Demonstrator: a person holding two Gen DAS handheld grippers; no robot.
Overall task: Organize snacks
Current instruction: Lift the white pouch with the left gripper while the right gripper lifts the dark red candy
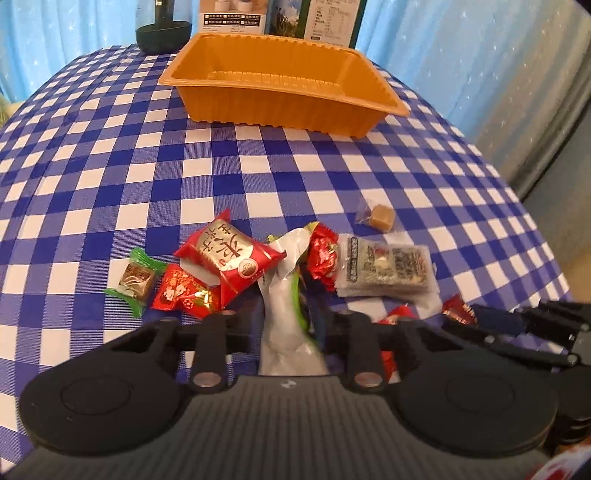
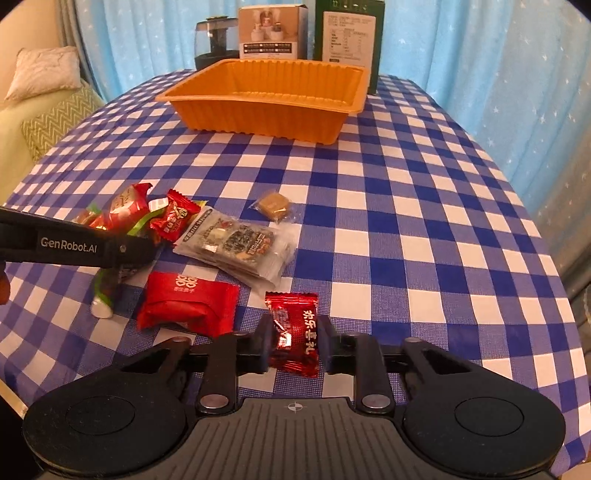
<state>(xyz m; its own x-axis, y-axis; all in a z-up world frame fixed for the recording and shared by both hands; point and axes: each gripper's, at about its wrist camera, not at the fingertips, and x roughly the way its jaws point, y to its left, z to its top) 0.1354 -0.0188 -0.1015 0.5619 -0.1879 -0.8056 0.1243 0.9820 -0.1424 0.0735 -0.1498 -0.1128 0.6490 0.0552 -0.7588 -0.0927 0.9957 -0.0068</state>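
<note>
Both my wrist cams sit low and close over the checkered table [image 1: 110, 177], tilted down and looking forward past the snack pile toward the orange tray [image 1: 280, 85] at the far end. They share tray, pile and boxes behind.

Checked tablecloth [image 2: 406, 221], upper centre: dark jar [image 2: 216, 42], white carton [image 2: 273, 31], green carton [image 2: 349, 37]; blue curtain [image 2: 480, 55] behind; cushions [image 2: 44, 74] upper left.

A home: checked tablecloth [image 2: 406, 221], blue curtains [image 2: 480, 55], cushioned sofa [image 2: 40, 107].
</note>
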